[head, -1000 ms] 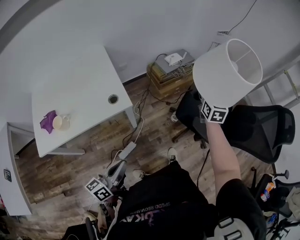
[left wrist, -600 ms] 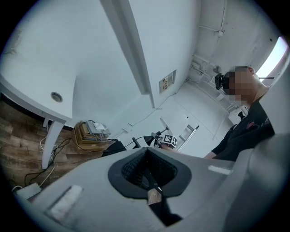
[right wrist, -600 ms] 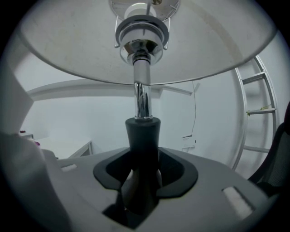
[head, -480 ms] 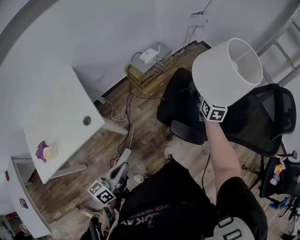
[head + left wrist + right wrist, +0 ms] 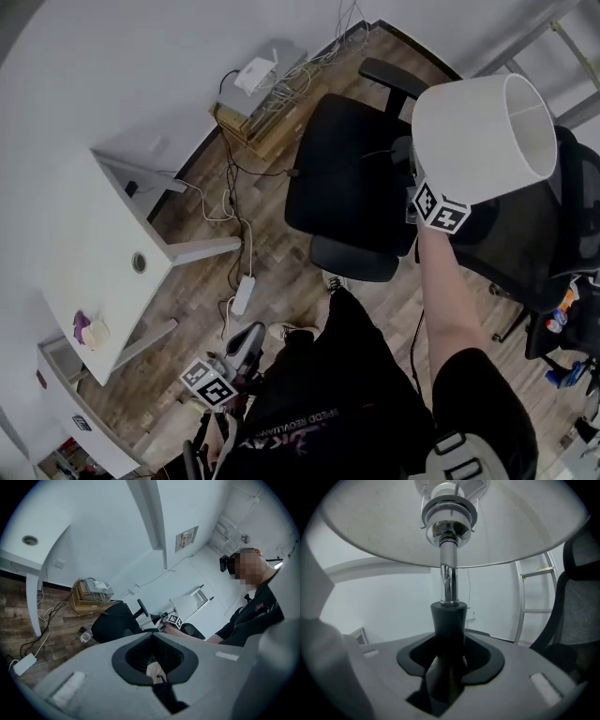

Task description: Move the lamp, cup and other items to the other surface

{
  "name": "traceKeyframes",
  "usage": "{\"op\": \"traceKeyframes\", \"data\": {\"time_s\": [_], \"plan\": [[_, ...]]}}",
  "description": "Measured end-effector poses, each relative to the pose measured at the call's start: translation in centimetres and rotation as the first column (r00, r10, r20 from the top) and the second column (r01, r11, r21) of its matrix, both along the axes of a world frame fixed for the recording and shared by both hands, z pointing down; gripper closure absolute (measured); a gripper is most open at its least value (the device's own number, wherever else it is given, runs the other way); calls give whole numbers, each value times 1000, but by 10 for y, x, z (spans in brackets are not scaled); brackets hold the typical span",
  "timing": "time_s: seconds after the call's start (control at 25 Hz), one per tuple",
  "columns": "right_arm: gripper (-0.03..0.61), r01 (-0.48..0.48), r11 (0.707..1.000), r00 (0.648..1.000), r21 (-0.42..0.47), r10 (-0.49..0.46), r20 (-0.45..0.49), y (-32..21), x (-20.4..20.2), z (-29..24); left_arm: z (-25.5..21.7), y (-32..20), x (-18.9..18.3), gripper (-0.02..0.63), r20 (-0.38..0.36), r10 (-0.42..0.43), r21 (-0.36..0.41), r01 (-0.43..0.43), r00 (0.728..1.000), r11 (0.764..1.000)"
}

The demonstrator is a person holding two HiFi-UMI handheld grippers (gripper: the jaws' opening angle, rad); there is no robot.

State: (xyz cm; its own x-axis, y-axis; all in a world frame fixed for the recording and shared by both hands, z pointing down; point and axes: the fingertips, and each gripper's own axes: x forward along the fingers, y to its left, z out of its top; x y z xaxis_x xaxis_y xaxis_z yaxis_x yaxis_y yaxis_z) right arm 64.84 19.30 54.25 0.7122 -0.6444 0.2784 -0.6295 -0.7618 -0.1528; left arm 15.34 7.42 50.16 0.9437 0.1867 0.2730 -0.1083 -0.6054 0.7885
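A lamp with a white shade (image 5: 483, 131) hangs in the air above the black chairs at the head view's upper right. My right gripper (image 5: 422, 186) is shut on it just under the shade. In the right gripper view the black stem base (image 5: 449, 620) sits between the jaws of the right gripper (image 5: 449, 660), with the chrome rod and shade (image 5: 370, 522) above. My left gripper (image 5: 246, 339) is low at my left side. A small beige patch shows between its jaws (image 5: 154, 670); what it is stays unclear. A cup (image 5: 95, 333) and a purple item (image 5: 81, 326) rest on the white table (image 5: 94, 234).
A black office chair (image 5: 352, 178) stands under the lamp, and a mesh-backed chair (image 5: 544, 253) is to its right. A box stack with a white router (image 5: 258, 84), cables and a power strip (image 5: 242, 294) lie on the wood floor. A ladder (image 5: 534, 597) leans on the wall.
The view has swung away from the white table, which has slid to the left edge. The lamp, still in my right gripper, now hangs over the black chair. My left gripper stays low.
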Motion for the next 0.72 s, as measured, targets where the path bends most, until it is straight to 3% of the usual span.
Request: {"op": "traceKeyframes", "data": {"time_s": [0.32,0.72], "plan": [[413,-97,995,989,-1,97,108,45,49,84,36,21,44,615,150,71,-50,-64,986,997],[413,-139,990,972,-4,137,188,68,76,178,81,57,64,615,312,207,-80,-191,927,978]]}}
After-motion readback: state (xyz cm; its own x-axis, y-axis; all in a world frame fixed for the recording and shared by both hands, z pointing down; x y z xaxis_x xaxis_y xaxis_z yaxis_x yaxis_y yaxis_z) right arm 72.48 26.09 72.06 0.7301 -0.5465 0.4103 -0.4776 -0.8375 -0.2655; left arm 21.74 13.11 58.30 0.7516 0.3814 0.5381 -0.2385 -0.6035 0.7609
